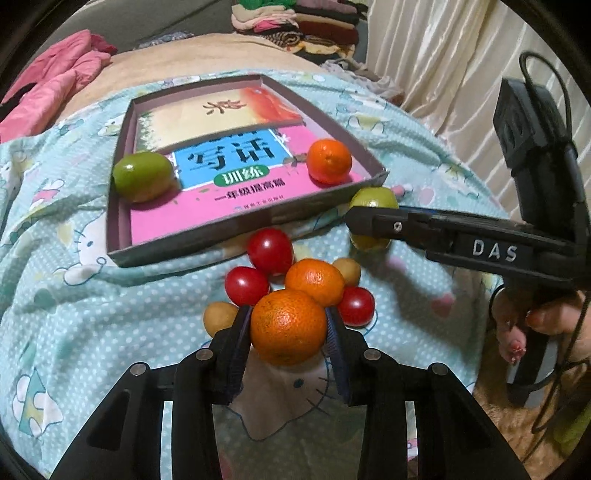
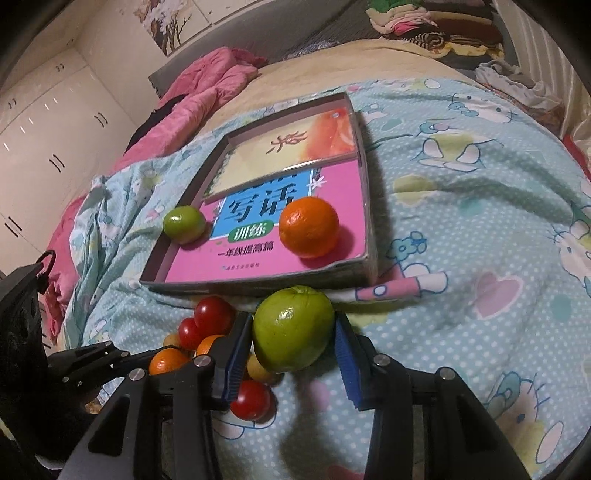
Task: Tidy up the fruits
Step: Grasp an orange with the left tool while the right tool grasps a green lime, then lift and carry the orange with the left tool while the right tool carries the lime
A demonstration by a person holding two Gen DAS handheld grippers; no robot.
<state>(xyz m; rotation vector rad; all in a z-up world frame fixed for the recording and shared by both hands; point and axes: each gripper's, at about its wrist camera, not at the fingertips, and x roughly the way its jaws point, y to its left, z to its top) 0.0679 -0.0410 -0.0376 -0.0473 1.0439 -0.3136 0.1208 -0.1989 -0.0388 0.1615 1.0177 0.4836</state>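
two wrist views over a bed (image 2: 480,192) covered by a pale blue dotted cartoon quilt. left gripper (image 1: 289,326) closed on an orange (image 1: 288,326), blue pads pressed to both its sides, at the near edge of a loose pile of fruit on the quilt. touching that pile: a second orange (image 1: 315,282) just behind, three cherry tomatoes (image 1: 246,285), two small yellowish fruits (image 1: 219,316). right gripper (image 2: 294,341) closed on a green fruit (image 2: 293,328), pads against both flanks, just in front of the near wall of a shallow cardboard box (image 2: 258,284); from the left wrist view, the same gripper seen side-on with a hand (image 1: 535,325) on its grip. inside the box, on a pink and blue booklet (image 2: 251,258): another green fruit (image 2: 184,225) at the near left corner, another orange (image 2: 308,227) toward the near right, well apart. further back, a pink blanket (image 2: 207,77) and folded clothes (image 2: 424,22); white cupboards (image 2: 48,122) at left.
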